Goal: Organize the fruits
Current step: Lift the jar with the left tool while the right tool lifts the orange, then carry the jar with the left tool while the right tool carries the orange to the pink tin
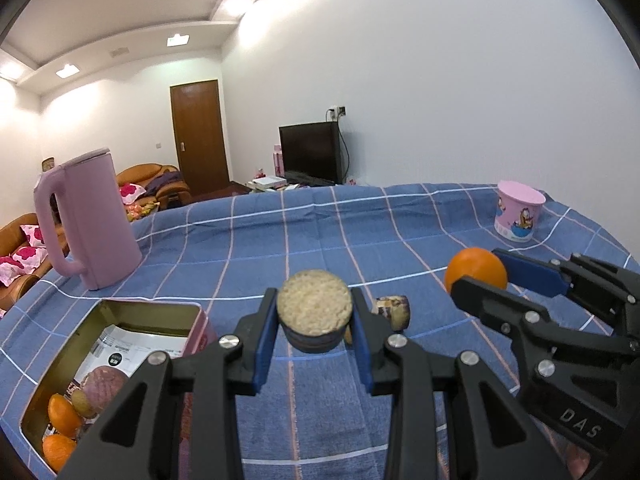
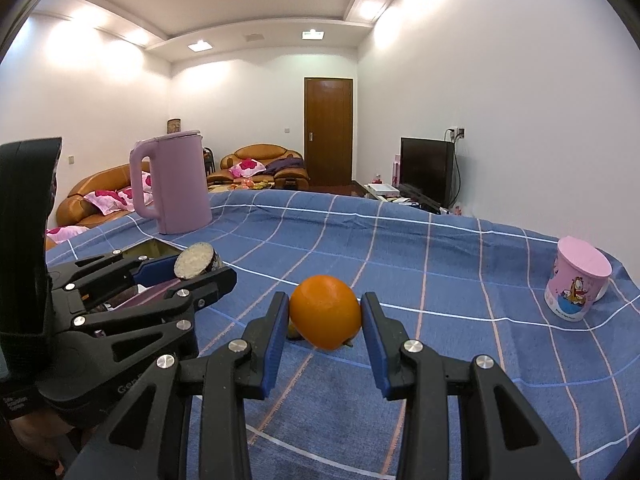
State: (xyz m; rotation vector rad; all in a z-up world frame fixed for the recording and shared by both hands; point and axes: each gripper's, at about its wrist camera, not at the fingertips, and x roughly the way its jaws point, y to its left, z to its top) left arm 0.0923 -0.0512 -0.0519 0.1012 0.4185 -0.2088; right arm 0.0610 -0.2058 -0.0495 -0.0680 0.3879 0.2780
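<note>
mid-carry step, judged: left claw point(image 1: 315, 346) clamped on a cut, pale-faced fruit piece point(image 1: 315, 307), right claw point(image 2: 325, 344) pinched on the orange point(image 2: 325, 311), both above the desk point(image 1: 312, 236); next called for lowering into the tin point(image 1: 108, 312).

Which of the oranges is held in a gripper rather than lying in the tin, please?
The orange clamped in the right gripper; two others lie in the tin.

Open tablecloth point(image 2: 400, 248) lies ahead; kettle point(image 1: 90, 220) flanks the tin point(image 1: 120, 312), cup point(image 2: 578, 286) stands far right.
</note>
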